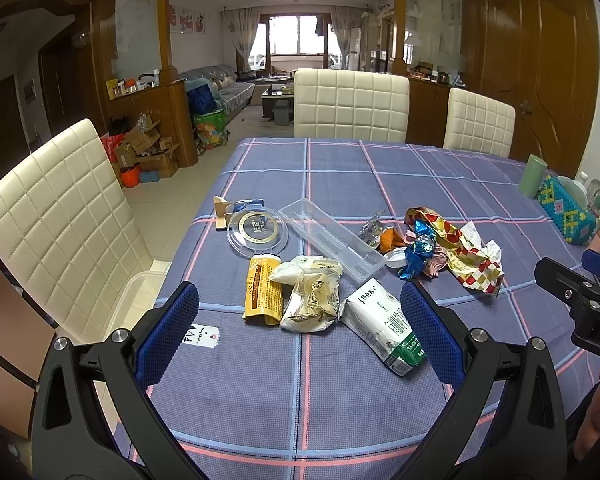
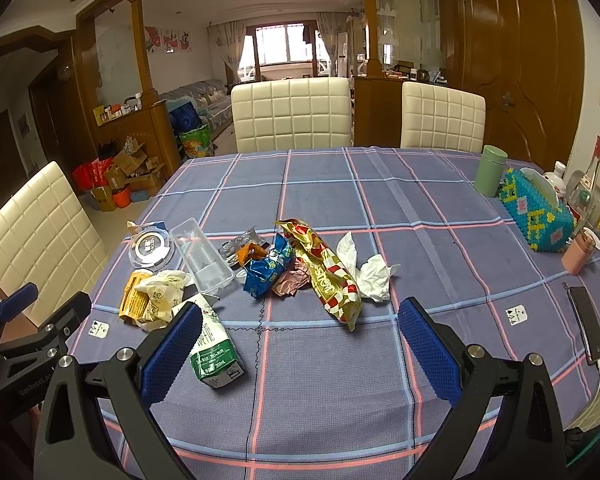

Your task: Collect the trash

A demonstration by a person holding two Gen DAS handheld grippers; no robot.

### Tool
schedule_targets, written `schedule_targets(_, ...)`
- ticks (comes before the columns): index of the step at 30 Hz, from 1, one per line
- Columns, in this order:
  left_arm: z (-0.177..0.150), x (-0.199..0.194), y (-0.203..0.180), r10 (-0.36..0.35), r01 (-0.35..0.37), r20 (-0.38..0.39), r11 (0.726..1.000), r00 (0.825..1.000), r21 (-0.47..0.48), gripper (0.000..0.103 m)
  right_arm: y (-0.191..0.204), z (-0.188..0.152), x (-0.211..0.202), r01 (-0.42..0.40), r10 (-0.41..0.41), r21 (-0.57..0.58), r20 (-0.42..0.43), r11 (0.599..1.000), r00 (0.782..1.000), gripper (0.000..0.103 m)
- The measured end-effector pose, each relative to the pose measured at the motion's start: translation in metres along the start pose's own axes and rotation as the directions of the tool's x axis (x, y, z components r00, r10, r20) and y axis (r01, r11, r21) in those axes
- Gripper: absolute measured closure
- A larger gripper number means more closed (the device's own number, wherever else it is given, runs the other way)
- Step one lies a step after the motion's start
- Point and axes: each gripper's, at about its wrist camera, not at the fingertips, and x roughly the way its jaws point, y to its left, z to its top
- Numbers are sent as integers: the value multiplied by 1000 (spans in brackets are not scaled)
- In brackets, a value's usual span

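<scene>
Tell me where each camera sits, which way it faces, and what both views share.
Left wrist: on the left hand-held gripper, open, facing across the table toward the chairs; right hand-held gripper shows at right.
Right wrist: on the right hand-held gripper, open, facing the same way from further right; the left gripper shows at left.
Shared: milk carton, clear plastic tray, gold-red wrapper, green canister.

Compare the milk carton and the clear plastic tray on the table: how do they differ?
The milk carton is opaque white and green with print; the tray is see-through and unprinted. The carton looks squashed, the tray keeps its moulded shape. The carton lies nearest the grippers, the tray farther back. Both lie untouched on the tablecloth.
</scene>
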Motion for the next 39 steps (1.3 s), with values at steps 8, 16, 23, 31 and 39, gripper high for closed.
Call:
schedule_targets(8, 0, 0, 0, -1, 1, 1, 1000, 1000, 0, 4, 0, 0, 0, -1, 1, -2, -2, 1000, 1000, 7)
schedule_targets(16, 0, 0, 0, -1, 1, 0, 1000, 1000, -1, 4, -1, 0, 0, -2, 2, -2, -2, 1000, 1000, 7)
schedule_targets(23, 2, -1, -5, -2, 2, -2, 1000, 1000, -2, 4, 0, 0, 1, -2, 2, -4, -2, 1000, 1000, 7)
schedule_targets(31, 2, -1, -5, -3, 3, -2, 1000, 1000, -2, 4, -1, 0, 1, -2, 2, -4, -2, 1000, 1000, 7)
schedule_targets(39, 2, -1, -5, -3, 3, -3, 1000, 1000, -3, 4, 0, 0, 1, -2, 2, -3, -3, 1000, 1000, 7)
